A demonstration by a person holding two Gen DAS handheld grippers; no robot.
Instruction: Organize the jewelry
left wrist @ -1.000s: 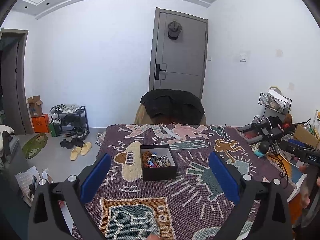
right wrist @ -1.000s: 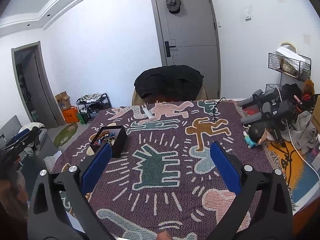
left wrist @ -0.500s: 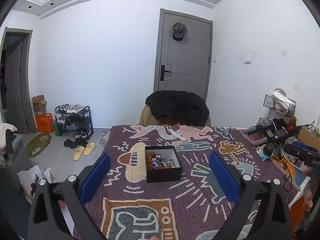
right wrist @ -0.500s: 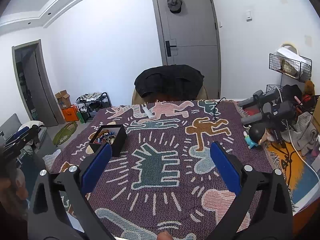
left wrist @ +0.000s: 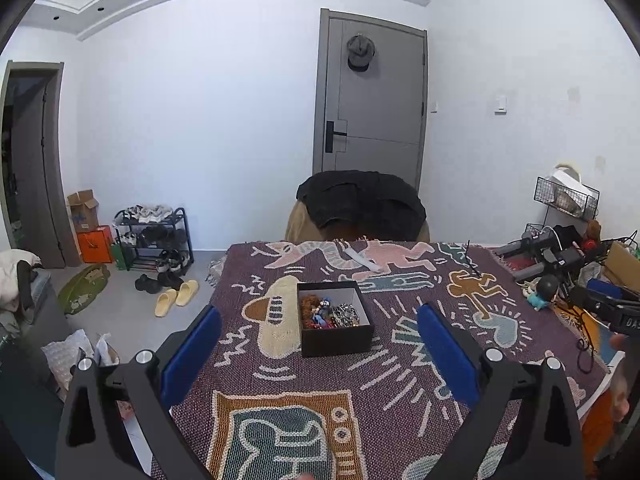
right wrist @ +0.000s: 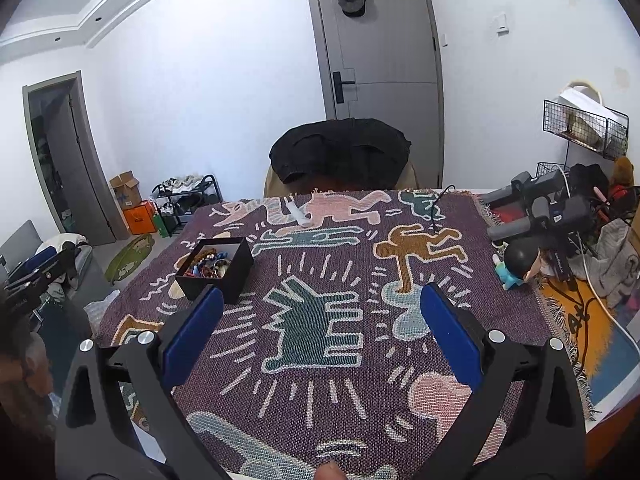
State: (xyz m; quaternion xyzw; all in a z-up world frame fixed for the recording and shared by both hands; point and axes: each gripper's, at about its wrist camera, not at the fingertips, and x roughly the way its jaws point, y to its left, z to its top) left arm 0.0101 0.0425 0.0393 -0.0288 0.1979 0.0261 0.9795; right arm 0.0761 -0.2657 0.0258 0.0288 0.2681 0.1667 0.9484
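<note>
Landmark: black box on the patterned woven cloth, lid off.
Shoe rack: on the floor, far left of the box, against the white wall.
Left gripper: above the cloth, on the near side of the box; blue-padded fingers spread wide, nothing between them; the box sits in line with the gap.
Jewelry: a mixed heap inside the box, brown and blue beads toward its left, silvery pieces toward its right.
Right gripper: right of the box, over the green figure; fingers spread wide and empty.
Doll: far right of the box, at the cloth's edge.
</note>
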